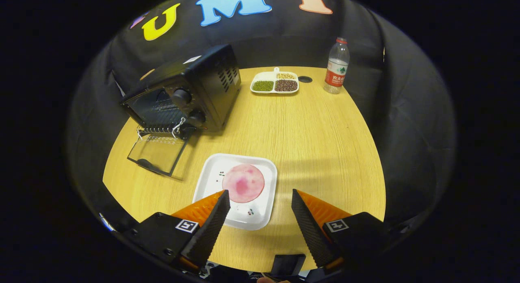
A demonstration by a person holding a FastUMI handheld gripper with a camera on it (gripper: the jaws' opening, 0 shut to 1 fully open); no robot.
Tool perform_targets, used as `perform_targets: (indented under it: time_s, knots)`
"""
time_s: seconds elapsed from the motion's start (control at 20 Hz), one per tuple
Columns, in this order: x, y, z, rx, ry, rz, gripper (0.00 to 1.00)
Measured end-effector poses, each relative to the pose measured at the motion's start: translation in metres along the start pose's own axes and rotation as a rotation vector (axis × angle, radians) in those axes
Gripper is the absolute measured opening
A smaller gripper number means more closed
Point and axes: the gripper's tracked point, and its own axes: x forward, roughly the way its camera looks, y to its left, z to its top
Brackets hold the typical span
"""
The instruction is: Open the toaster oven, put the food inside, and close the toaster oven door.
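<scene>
The food point(243, 183), a thin round pink slice that looks like ham or sausage, lies flat in the middle of a white square tray point(211, 169) on the counter point(317, 132), just ahead of the gripper point(260, 198). The jaws stand wide open and hold nothing; the left one reaches over the near edge of the tray, close to the slice. I judge the slice to be light, soft and floppy, maybe a little slippery, so it is hard to pinch from above. It seems easier to take the stiff rim of the tray and carry both together, keeping the tray level.

The toaster oven point(191, 88) stands beyond and to the left, its glass door point(156, 153) already folded down onto the counter, with the rack visible inside. The open door lies between the tray and the cavity, so the load must pass over it. A divided dish of beans point(274, 82) and a water bottle point(336, 66) stand far behind, well apart from the path
</scene>
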Motion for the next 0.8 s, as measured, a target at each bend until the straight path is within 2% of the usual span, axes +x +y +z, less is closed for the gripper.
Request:
perform_targets:
  time_s: [0.6, 0.75, 0.8]
  knots:
    - [0.043, -0.021, -0.046, 0.038, 0.271, -0.066, 0.95]
    - [0.042, -0.022, -0.046, 0.027, 0.284, -0.091, 0.94]
    - [0.043, -0.019, -0.046, 0.027, 0.287, -0.089, 0.86]
